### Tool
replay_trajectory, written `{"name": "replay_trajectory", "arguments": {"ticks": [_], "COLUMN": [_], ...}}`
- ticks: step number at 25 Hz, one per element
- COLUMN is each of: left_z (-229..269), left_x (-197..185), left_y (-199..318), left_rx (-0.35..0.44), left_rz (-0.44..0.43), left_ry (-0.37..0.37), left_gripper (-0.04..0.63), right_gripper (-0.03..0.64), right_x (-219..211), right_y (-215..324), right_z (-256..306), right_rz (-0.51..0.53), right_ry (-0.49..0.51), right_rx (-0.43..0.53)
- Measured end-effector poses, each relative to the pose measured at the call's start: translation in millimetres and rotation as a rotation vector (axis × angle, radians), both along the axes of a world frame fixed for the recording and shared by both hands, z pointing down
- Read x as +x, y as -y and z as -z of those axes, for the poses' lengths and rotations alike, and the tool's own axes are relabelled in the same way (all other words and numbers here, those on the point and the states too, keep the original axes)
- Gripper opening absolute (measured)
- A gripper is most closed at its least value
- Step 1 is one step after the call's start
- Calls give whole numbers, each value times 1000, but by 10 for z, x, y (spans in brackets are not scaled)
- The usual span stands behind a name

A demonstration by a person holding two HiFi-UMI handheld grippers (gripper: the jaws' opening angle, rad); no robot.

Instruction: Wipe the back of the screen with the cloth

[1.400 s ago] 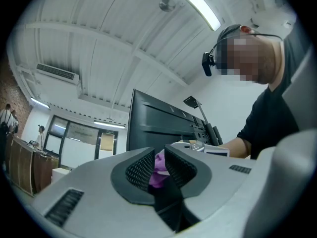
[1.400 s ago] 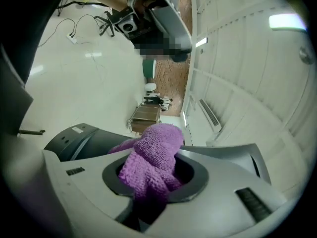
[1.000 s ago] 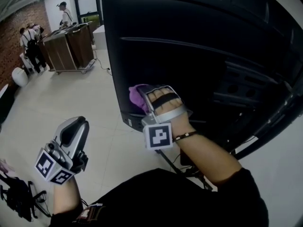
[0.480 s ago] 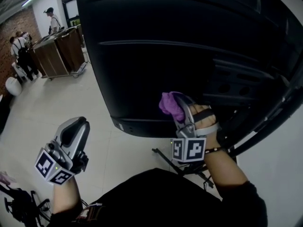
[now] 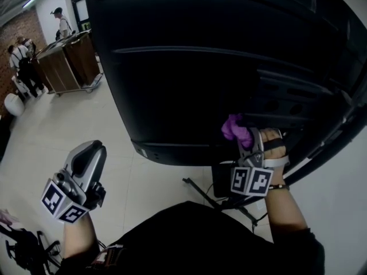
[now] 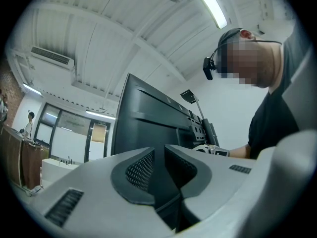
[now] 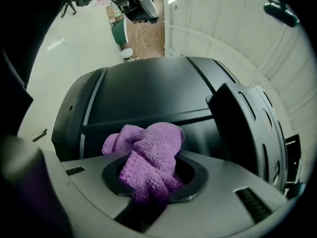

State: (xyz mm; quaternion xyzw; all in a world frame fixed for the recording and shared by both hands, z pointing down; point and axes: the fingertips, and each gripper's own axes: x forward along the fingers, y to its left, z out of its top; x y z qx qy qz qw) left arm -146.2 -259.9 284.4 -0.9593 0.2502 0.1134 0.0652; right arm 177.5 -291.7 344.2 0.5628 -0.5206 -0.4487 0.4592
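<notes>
The black back of the screen (image 5: 189,79) fills the upper head view, its lower edge above the pale floor. My right gripper (image 5: 248,141) is shut on a bunched purple cloth (image 5: 235,128) and holds it against the lower panel, just left of the mounting bracket (image 5: 298,96). In the right gripper view the cloth (image 7: 151,155) bulges from between the jaws of the right gripper (image 7: 153,180), with the screen back (image 7: 148,93) directly ahead. At lower left my left gripper (image 5: 89,156) points up, away from the screen, shut and holding nothing. Its own view shows the left gripper (image 6: 158,167) with the screen (image 6: 148,118) beyond.
The stand's black legs (image 5: 198,188) spread on the floor under the screen. A wooden counter (image 5: 69,62) with people (image 5: 23,62) beside it stands far left. A black bag (image 5: 23,251) lies at bottom left. A white round object (image 5: 11,103) sits near the left edge.
My right gripper has carried the cloth rightward and slightly down along the lower screen back, from near the left corner to beside the bracket. The left gripper stayed put.
</notes>
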Motion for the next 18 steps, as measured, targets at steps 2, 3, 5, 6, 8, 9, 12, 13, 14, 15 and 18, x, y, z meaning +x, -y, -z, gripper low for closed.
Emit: {"name": "replay_trajectory", "arguments": {"ticks": [2, 3, 5, 6, 8, 9, 12, 13, 14, 15, 18], "left_z": [0, -4, -21, -34, -63, -76, -100, -106, -114, -126, -175], "left_x": [-6, -9, -18, -26, -41, -48, -84, -104, -125, -143, -177], "left_y": [-2, -1, 6, 16, 44, 58, 81, 80, 75, 66, 7], "left_rx": [1, 2, 0, -2, -8, -12, -18, -20, -23, -26, -37], "left_rz": [2, 3, 6, 9, 16, 19, 28, 29, 29, 30, 30], "left_ry": [-1, -2, -2, -3, -5, -6, -10, -12, -13, -13, -8], "left_gripper": [58, 58, 58, 58, 58, 58, 58, 58, 58, 58, 58], "right_gripper": [118, 118, 118, 117, 115, 115, 117, 117, 117, 117, 117], "right_x": [86, 132, 225, 254, 216, 127, -457, -728, -1014, -1305, -2126], "right_y": [-19, -30, -61, -85, -140, -163, -151, -120, -80, -36, 106], "right_z": [-23, -32, -44, -37, -5, -8, -265, -424, -587, -730, -969], "right_rz": [-31, -46, -74, -81, -62, -28, 140, 202, 263, 323, 474], "right_ry": [-12, -15, -10, -1, 26, 42, 53, 32, 1, -32, -121], "right_rx": [-11, -19, -37, -41, -38, -38, -97, -132, -168, -196, -217]}}
